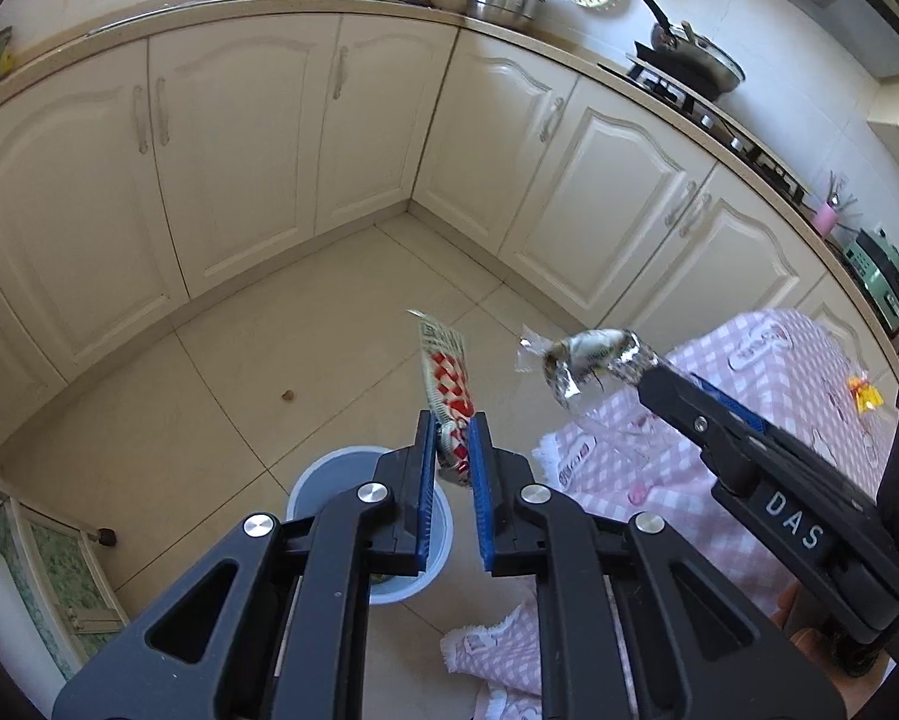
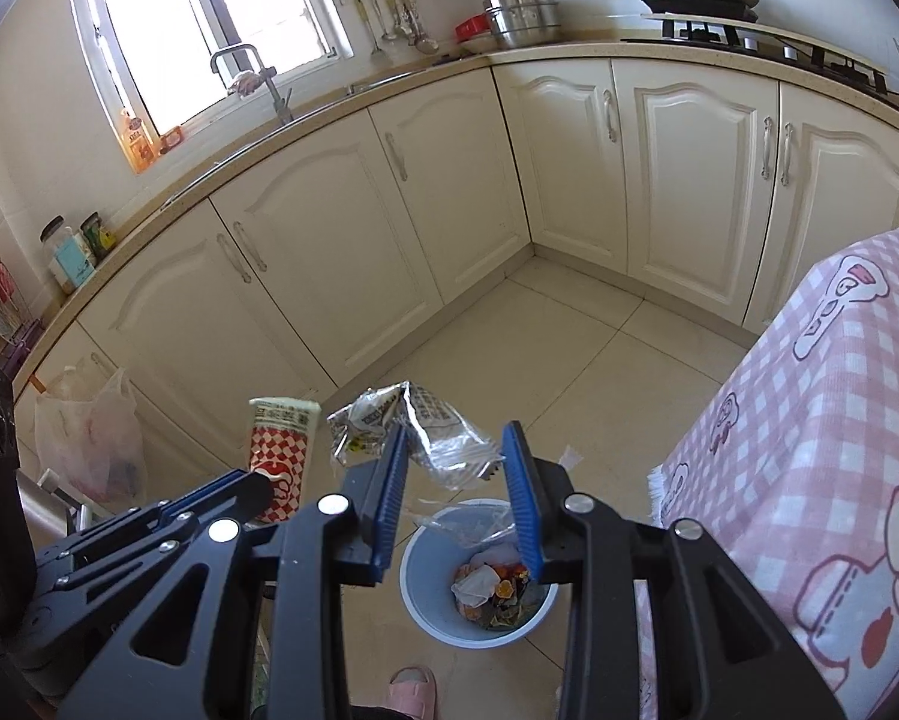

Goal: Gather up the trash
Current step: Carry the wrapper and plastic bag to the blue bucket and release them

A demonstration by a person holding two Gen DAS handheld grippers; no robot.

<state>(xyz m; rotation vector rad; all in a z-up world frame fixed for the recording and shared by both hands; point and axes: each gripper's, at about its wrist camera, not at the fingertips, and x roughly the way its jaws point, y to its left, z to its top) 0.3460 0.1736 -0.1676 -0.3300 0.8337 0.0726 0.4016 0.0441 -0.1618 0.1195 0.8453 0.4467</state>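
My left gripper (image 1: 454,423) is shut on a red-and-white checked wrapper (image 1: 446,378), held upright above the pale blue trash bin (image 1: 317,480). It also shows in the right wrist view (image 2: 278,456). My right gripper (image 2: 455,450) stands with its jaws wide apart; a crumpled silver foil wrapper (image 2: 425,435) lies loose between them, touching the left pad, above the bin (image 2: 431,618), which holds several pieces of trash. In the left wrist view the right gripper (image 1: 659,369) shows from the side with the foil wrapper (image 1: 587,360) at its tip.
Cream kitchen cabinets (image 2: 341,228) run along the back and right. A table under a pink checked cloth (image 2: 821,420) stands at the right. A plastic bag (image 2: 89,438) hangs at the left. A small crumb (image 1: 289,396) lies on the tiled floor. A pink slipper (image 2: 410,687) shows at the bottom.
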